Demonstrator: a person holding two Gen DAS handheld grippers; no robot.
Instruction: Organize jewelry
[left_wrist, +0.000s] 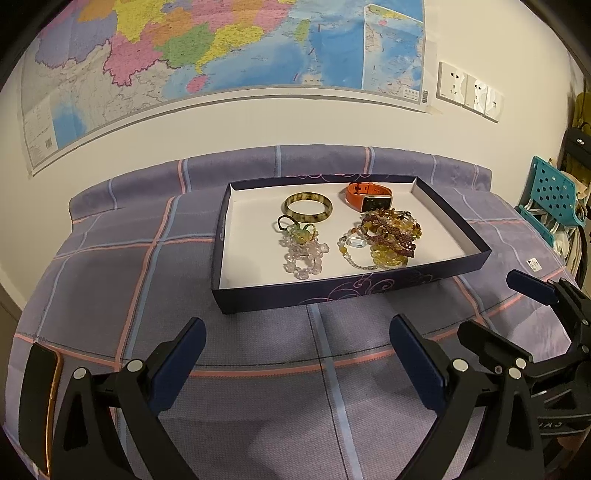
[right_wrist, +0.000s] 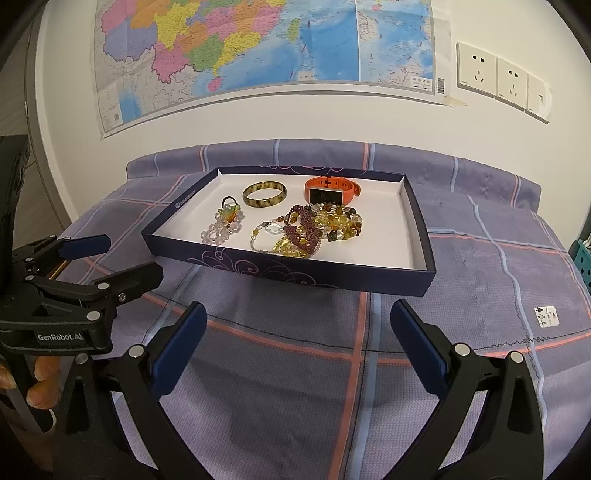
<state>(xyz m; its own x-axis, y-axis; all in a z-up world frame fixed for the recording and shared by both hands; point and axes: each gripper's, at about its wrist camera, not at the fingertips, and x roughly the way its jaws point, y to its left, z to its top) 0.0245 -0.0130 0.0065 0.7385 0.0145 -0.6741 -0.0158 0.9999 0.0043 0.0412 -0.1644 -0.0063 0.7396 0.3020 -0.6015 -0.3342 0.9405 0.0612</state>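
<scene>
On the checked purple cloth stands a shallow dark-blue box tray with a white inside, and all the jewelry I can see lies in it. The pieces sit toward the back and the middle, so the near part of the floor is bare. A smooth mottled bangle lies flat, apart from an orange watch with a rubbery strap. In front, a pale crystal bead bracelet with a green ornament lies alone, while several amber and purple bead strands are heaped together — tangled, maybe. The left gripper and the right gripper both hover before the tray, jaws wide, holding nothing (probably ready to reach in). Whether this heap awaits sorting or was gathered here, I cannot say.
</scene>
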